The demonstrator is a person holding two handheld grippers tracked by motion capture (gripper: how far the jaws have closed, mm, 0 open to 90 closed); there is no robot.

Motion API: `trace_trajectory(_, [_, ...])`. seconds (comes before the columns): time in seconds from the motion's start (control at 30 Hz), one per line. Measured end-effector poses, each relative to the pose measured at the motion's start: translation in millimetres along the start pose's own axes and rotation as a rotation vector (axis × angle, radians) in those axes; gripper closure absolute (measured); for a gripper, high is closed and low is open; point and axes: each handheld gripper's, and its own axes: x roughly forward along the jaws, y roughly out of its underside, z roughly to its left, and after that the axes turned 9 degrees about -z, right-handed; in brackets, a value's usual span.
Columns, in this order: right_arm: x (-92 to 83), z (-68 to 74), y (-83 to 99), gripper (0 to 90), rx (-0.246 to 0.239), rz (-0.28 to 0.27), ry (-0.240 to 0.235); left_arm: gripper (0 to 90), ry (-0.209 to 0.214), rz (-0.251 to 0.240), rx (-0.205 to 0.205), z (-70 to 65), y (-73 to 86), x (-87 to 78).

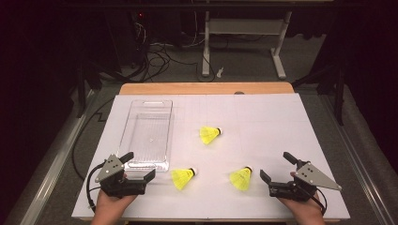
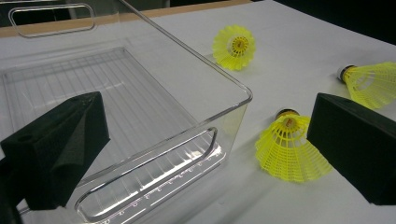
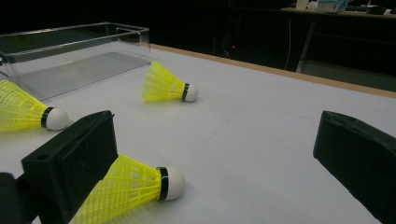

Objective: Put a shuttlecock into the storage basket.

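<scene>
Three yellow shuttlecocks are lying on the white table (image 1: 281, 140), none of them yet in the clear bin (image 1: 148, 133). The left gripper (image 1: 137, 168) is resting with its jaws spread wide and empty, the near-left shuttlecock (image 1: 183, 178) lying just off at its 3 o'clock, cork toward 1 o'clock. The right gripper (image 1: 274, 168) is also holding its jaws spread and empty, the near-right shuttlecock (image 1: 241, 178) just off at 9 o'clock. The far shuttlecock (image 1: 209, 134) is sitting well apart at 12 o'clock. Each hand is likely nearest its own shuttlecock.
</scene>
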Motion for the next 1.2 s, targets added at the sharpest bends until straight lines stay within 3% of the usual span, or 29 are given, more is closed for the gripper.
trace_trajectory(0.33, [-2.0,-4.2,0.3,0.3,0.027,-0.010,0.026,0.2,0.007,0.005,0.000,-1.2,0.4,0.6])
trace_trajectory(1.0, [-1.0,-3.9,0.1,0.4,0.026,-0.010,0.025,0.2,0.031,-0.007,-0.011,-1.1,0.2,-0.4])
trace_trajectory(1.2, [-1.4,-4.6,-1.1,0.3,0.031,-0.018,0.021,0.3,0.016,-0.020,-0.011,-0.4,0.2,-1.8])
